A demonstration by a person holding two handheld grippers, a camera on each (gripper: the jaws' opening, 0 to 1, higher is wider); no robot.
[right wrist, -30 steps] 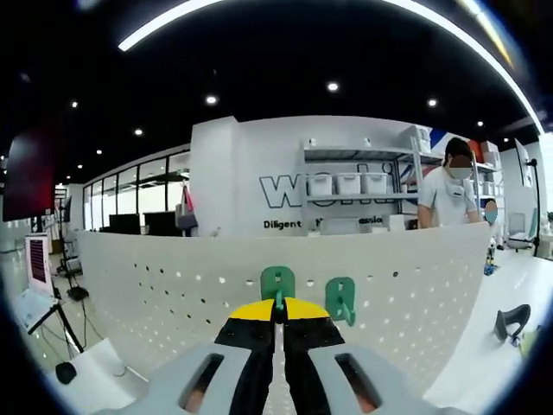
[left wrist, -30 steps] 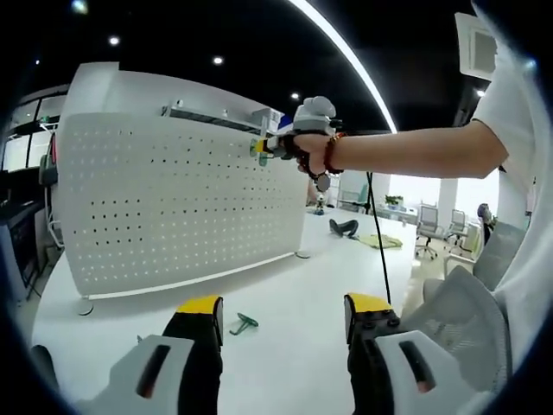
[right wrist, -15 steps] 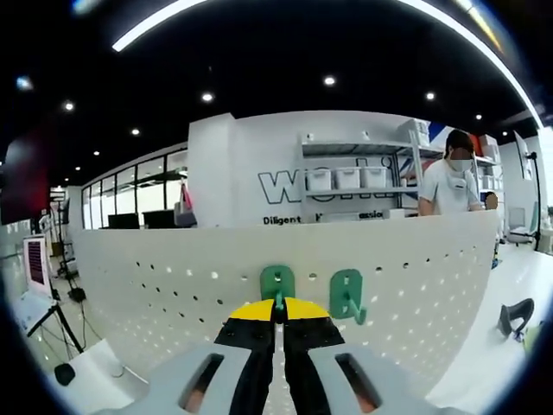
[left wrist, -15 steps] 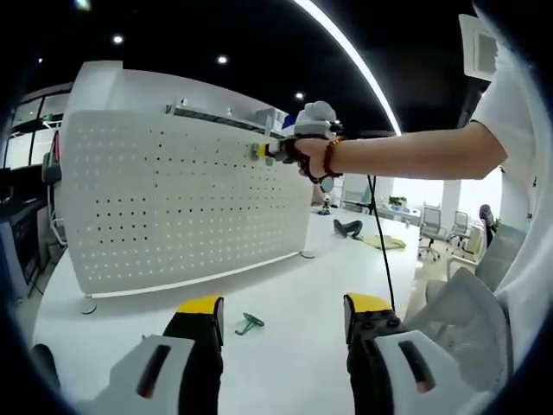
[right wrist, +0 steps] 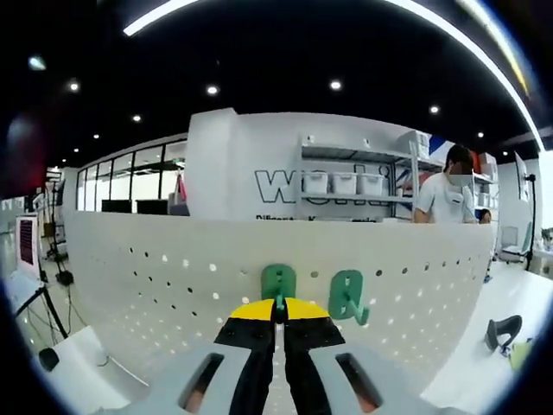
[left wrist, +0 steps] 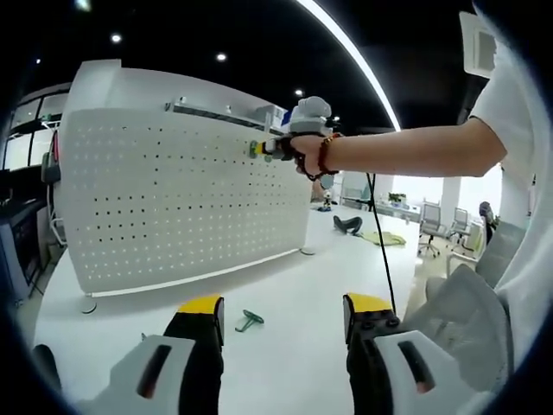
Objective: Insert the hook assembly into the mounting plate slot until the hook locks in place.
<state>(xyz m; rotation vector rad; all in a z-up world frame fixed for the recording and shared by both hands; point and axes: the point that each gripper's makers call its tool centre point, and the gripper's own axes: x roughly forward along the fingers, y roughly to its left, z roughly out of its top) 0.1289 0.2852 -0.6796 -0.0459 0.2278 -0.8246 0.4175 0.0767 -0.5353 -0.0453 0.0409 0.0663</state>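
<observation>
Pegboard point(right wrist: 173, 285) nearer, right tool point(right wrist: 278, 313) pinching green hook point(right wrist: 278, 283) against it

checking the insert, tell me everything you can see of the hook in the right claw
The hook is a small green piece, plastic by its look, with a flat rounded back plate standing upright against the white pegboard near its top edge. The right claw, shut, pinches a thin stem below the plate. A second green hook sits just beside it on the board. Whether it has locked cannot be told.

Black claw point(left wrist: 283, 318) jaws, yellow tips (grey housings); white short sleeve point(left wrist: 510, 95), beaded bracelet point(left wrist: 325, 156)
</observation>
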